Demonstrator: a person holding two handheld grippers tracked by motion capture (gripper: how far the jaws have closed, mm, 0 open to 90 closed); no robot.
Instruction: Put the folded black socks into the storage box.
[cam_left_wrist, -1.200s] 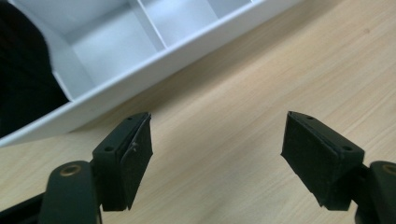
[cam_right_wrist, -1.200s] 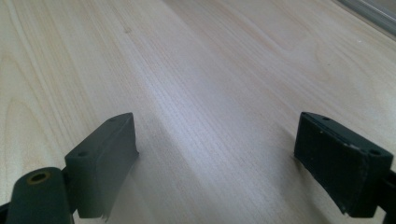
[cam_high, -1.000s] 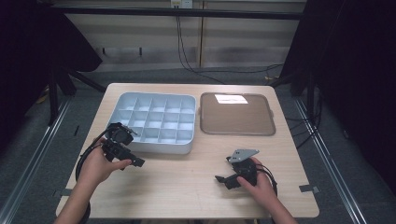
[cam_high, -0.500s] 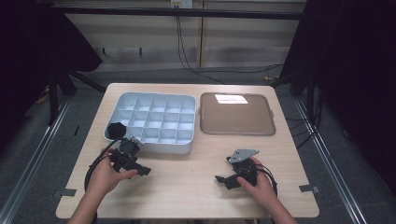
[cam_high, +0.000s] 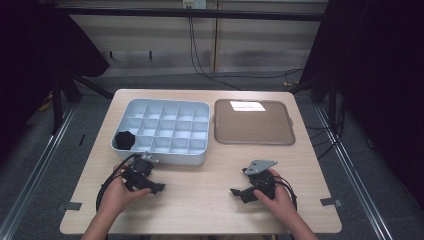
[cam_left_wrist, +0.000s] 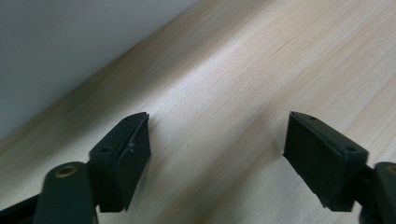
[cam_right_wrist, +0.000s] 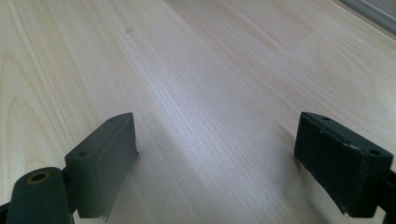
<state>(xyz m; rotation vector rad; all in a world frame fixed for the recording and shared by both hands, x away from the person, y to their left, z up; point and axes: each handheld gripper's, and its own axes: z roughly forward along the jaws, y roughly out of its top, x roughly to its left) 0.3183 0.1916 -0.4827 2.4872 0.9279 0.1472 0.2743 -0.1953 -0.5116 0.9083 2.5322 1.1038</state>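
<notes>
Black and now lying alone in the near-left compartment of the divided tray, the small object is delivered, since the left claw has sunk, released and just widened, to the table, while the right claw rests released too.

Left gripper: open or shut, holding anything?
Open, holding nothing. In its own view the left gripper has jaws wide apart with bare table between them.
</notes>
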